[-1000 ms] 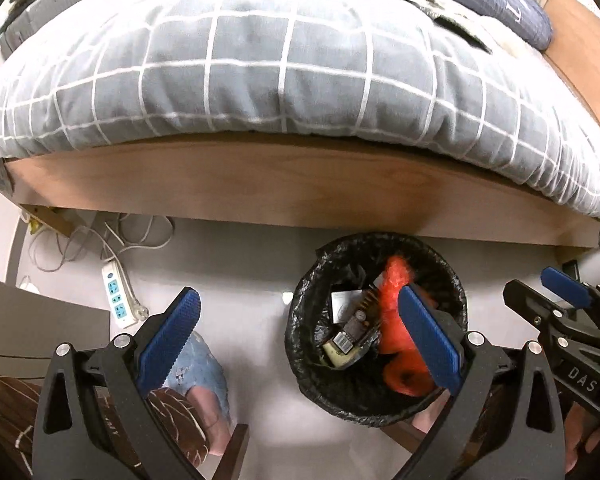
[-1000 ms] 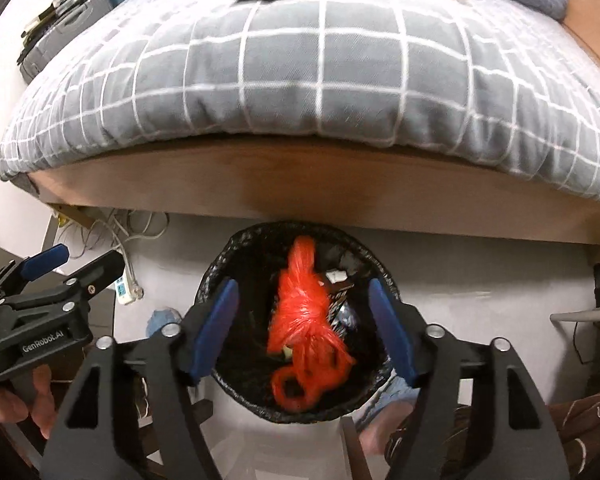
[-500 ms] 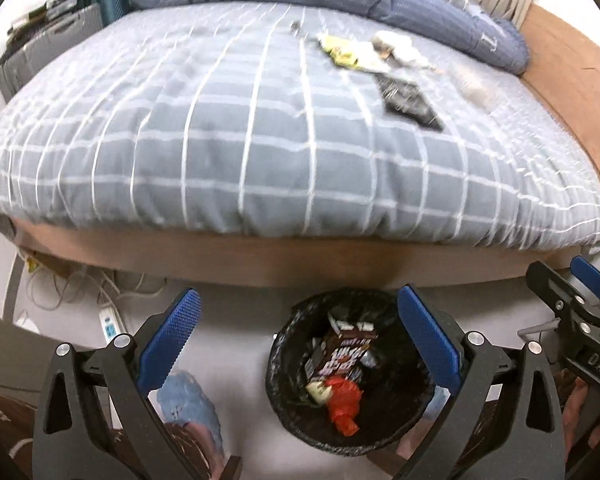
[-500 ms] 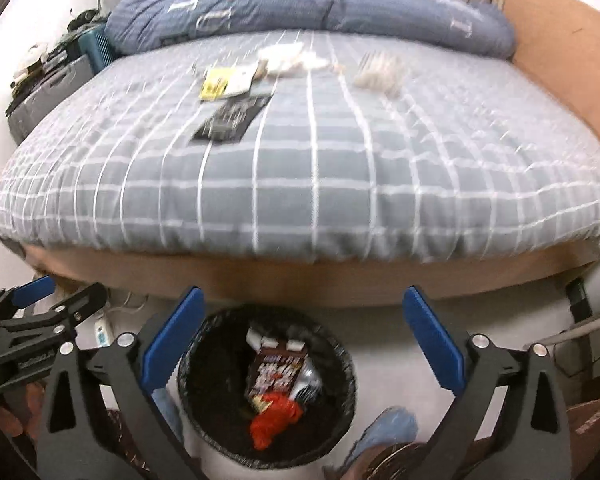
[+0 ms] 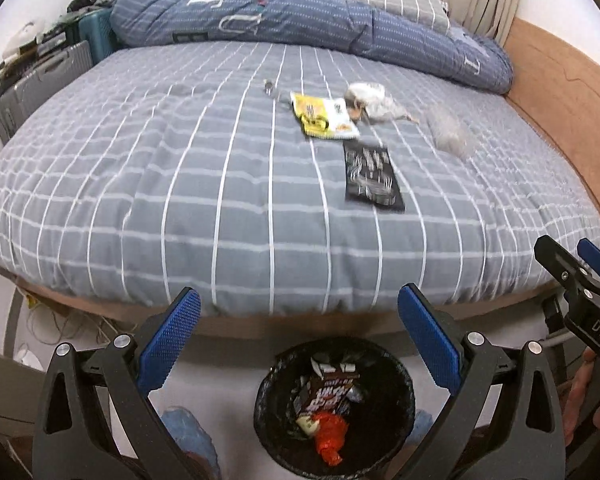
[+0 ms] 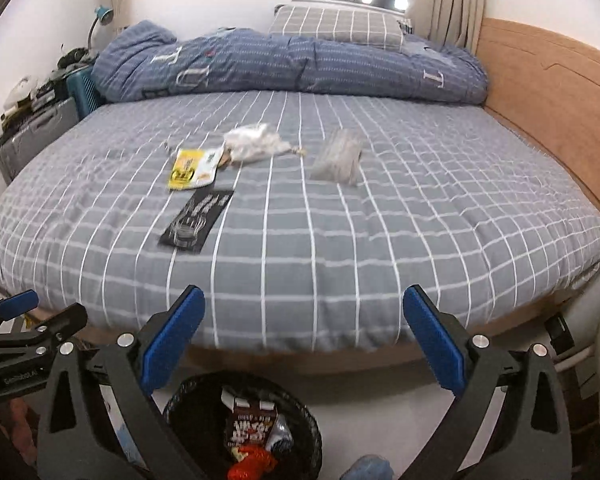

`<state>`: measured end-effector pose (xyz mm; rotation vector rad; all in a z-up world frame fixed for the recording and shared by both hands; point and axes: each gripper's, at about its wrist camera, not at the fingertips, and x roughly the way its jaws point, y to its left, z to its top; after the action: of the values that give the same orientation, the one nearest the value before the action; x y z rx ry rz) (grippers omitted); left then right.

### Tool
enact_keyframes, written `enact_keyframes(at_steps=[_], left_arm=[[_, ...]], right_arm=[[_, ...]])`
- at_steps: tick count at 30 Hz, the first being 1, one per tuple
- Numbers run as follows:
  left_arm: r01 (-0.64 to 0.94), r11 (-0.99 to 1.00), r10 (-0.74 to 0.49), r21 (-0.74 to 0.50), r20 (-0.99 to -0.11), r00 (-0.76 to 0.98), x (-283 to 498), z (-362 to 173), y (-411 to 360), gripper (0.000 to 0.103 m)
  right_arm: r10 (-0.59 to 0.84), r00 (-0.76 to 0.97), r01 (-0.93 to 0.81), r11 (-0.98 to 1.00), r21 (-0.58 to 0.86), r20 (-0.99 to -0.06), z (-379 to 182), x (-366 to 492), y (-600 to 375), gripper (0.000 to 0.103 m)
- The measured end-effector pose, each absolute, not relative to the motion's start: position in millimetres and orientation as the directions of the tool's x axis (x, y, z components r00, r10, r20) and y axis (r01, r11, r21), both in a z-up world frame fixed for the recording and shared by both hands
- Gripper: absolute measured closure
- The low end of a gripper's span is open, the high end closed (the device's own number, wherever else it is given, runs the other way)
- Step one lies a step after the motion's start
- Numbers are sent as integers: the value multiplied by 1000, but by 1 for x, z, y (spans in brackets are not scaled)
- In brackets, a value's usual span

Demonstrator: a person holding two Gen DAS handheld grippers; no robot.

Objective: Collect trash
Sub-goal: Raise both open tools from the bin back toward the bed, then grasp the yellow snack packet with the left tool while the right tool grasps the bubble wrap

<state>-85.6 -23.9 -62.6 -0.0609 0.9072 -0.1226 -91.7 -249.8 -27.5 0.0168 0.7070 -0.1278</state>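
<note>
A black-lined trash bin (image 5: 400,392) (image 6: 304,420) stands on the floor at the bed's foot, holding wrappers and a red plastic bag (image 5: 330,434) (image 6: 250,464). On the grey checked bed lie a yellow packet (image 5: 324,116) (image 6: 192,168), a black packet (image 5: 372,176) (image 6: 198,220), a white crumpled bag (image 5: 374,98) (image 6: 252,144) and a clear wrapper (image 5: 448,132) (image 6: 338,158). My left gripper (image 5: 298,340) and right gripper (image 6: 302,340) are both open and empty, above the bin, short of the bed.
A rolled blue duvet (image 6: 284,64) and a pillow (image 6: 340,24) lie at the bed's far end. A wooden headboard (image 6: 548,100) runs along the right. Suitcases (image 5: 40,88) stand at the left. Cables (image 5: 60,328) lie under the bed's left corner.
Both grippers have risen and tilted up from over the bin towards the bed. The red bag, hanging between the right gripper's fingers a second ago, now lies in the bin. The right jaws have opened wider.
</note>
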Motion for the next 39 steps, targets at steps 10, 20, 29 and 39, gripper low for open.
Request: enact_keyframes(at_steps=[10, 20, 29, 39], left_arm=[[94, 984, -179, -155, -766, 618, -29, -37, -32, 6], [97, 990, -138, -98, -769, 625, 40, -39, -43, 6], [95, 992, -122, -80, -787, 605, 101, -51, -43, 6], [108, 991, -120, -73, -833, 540, 159, -84, -66, 6]], right_arm=[[-155, 735, 189, 982, -20, -660, -19, -44, -271, 8], [-164, 724, 175, 983, -51, -670, -22, 21, -282, 8], [-177, 714, 200, 979, -45, -678, -25, 85, -301, 9], [-198, 677, 224, 973, -58, -709, -40, 143, -318, 11]])
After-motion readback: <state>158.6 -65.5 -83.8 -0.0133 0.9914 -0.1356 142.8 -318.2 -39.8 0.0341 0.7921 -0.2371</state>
